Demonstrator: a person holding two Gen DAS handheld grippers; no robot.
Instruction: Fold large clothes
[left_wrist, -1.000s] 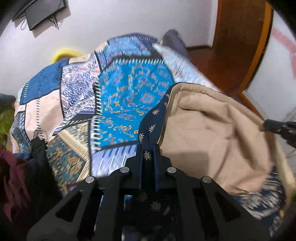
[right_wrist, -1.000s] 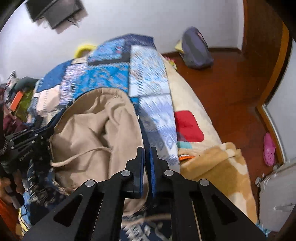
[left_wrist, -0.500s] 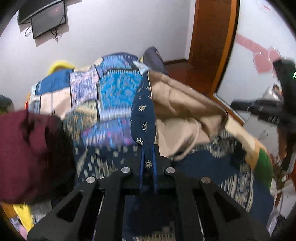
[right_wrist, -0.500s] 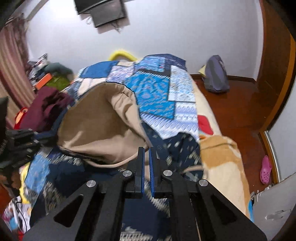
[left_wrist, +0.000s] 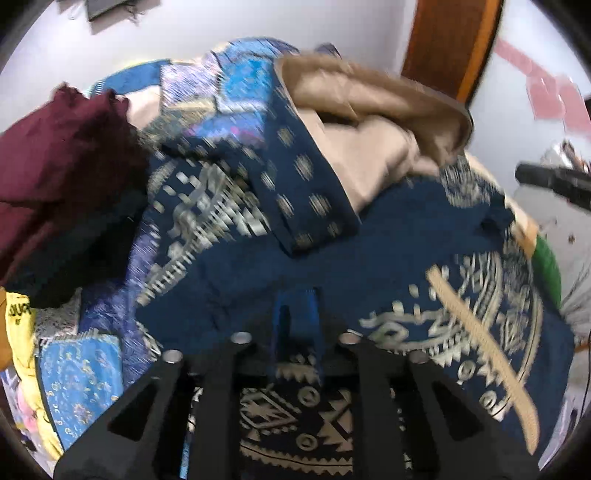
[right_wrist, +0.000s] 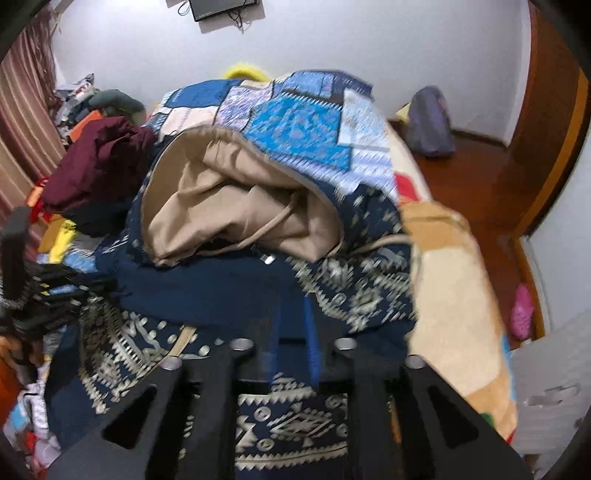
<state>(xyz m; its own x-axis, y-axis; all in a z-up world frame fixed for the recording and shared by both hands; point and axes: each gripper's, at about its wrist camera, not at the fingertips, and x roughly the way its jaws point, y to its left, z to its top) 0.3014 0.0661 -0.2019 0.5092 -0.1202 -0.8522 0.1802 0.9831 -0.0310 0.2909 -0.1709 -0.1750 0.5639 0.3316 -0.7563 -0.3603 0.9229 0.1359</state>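
Note:
A large navy patterned garment (left_wrist: 406, 243) with a tan lining (left_wrist: 369, 122) lies over the bed; its folded-over part forms a tan hump (right_wrist: 236, 206) beyond a flat navy layer (right_wrist: 229, 288). A tan drawstring (left_wrist: 480, 339) crosses the navy cloth. My left gripper (left_wrist: 295, 310) stands open just above the navy cloth with nothing between its fingers. My right gripper (right_wrist: 291, 321) is also open and empty over the near navy layer. Each gripper shows at the edge of the other's view, the right gripper in the left wrist view (left_wrist: 554, 181) and the left in the right wrist view (right_wrist: 22, 258).
A blue patchwork quilt (right_wrist: 295, 118) covers the bed. A maroon garment (right_wrist: 96, 166) tops a clothes pile at the left. A beige blanket (right_wrist: 454, 295) hangs off the bed's right side. A grey bag (right_wrist: 432, 122) and a wooden door (right_wrist: 546, 110) are at the right.
Both grippers pulled the garment's edge toward me, folding it over, then let go and opened. The cloth now lies on the bed and both views are lower and closer.

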